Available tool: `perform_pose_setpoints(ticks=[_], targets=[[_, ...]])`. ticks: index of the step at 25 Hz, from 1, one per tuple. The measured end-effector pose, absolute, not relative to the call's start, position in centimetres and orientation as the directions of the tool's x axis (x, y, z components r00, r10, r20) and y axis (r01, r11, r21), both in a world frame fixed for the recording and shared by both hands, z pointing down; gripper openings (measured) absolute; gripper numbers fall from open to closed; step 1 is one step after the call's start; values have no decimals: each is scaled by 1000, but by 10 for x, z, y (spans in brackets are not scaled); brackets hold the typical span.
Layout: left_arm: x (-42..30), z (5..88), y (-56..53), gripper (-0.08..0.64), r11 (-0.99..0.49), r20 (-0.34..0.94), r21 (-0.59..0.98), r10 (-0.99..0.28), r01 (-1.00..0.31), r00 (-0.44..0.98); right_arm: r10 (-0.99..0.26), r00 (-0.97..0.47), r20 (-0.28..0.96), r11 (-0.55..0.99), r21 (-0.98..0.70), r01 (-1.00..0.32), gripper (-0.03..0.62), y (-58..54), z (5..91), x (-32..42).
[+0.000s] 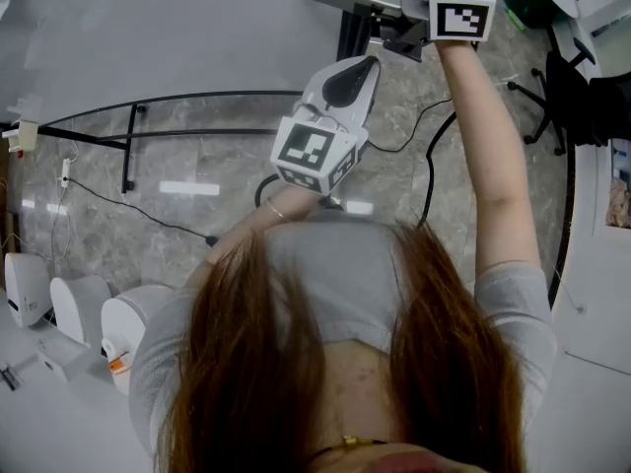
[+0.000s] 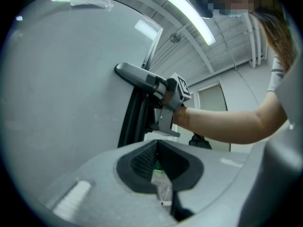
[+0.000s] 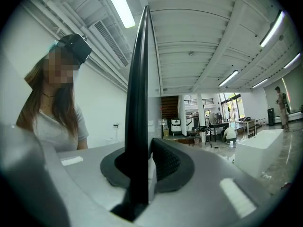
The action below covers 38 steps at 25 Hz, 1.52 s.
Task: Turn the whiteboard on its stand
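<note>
At the whiteboard's [image 1: 148, 28] side edge, the right gripper [image 1: 391, 33] is clamped on the dark frame, whose long axis runs straight through its jaws in the right gripper view. The board's face stretches away to the person's left. The left gripper [image 1: 355, 72] hangs near that face, jaws together on nothing, so the right arm is the one placed to swing it. The stand's [image 1: 128, 136] legs spread leftward, while an office chair [image 1: 552, 97] and a floor cable [image 1: 429, 166] crowd the right.
</note>
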<state>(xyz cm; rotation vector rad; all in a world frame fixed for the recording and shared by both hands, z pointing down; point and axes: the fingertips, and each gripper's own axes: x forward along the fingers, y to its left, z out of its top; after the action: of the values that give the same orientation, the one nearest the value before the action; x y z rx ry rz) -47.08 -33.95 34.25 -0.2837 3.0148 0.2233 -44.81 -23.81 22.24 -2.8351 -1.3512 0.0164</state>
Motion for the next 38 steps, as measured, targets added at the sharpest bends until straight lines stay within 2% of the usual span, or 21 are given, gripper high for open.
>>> perform_pose_setpoints(ticks=[4,8,9,12,15,17,20,21,23,25,27,30,38], targets=[[-468,346,-340,2,966,-110,148,-198,-213,-974,784,620,-26,-620,-5,784,55,-238,223,-451],[-465,346,-330,2,966,-115,152,-191,-208,-975,807,583,-92,-588,-37,808,57,-244,231,-462],[-462,346,-329,2,967,-117,151,-190,-207,-975,817,570,-94,-573,-19,819,64,-247,230,-463],[-454,346,-325,2,968,-116,143,-189,-205,-975,869,491,-52,-488,57,871,137,-256,230,-470],[-448,348,-314,2,972,-111,138,-174,-188,-978,932,360,-32,-355,107,929,159,-271,224,-479],[-444,349,-302,2,976,-106,139,-156,-170,-982,965,256,-51,-249,116,962,97,-283,218,-480],[-436,350,-285,2,979,-102,138,-134,-147,-986,996,21,-87,-10,130,991,62,-303,214,-482],[-434,350,-281,2,980,-103,138,-130,-143,-986,992,-68,-105,81,125,989,8,-311,214,-483],[-430,349,-276,2,980,-108,136,-129,-144,-986,957,-236,-166,252,79,965,3,-328,216,-483],[-425,345,-275,2,982,-120,117,-136,-151,-983,911,-345,-225,356,10,934,3,-337,224,-475],[-416,338,-273,2,985,-136,83,-142,-154,-980,894,-386,-229,389,-36,921,3,-331,246,-458],[-402,330,-267,2,988,-156,40,-144,-152,-977,895,-417,-156,411,-69,909,3,-308,288,-436],[-365,345,-236,2,987,-122,34,-153,-159,-981,908,-412,-77,400,-134,907,3,-269,333,-388]])
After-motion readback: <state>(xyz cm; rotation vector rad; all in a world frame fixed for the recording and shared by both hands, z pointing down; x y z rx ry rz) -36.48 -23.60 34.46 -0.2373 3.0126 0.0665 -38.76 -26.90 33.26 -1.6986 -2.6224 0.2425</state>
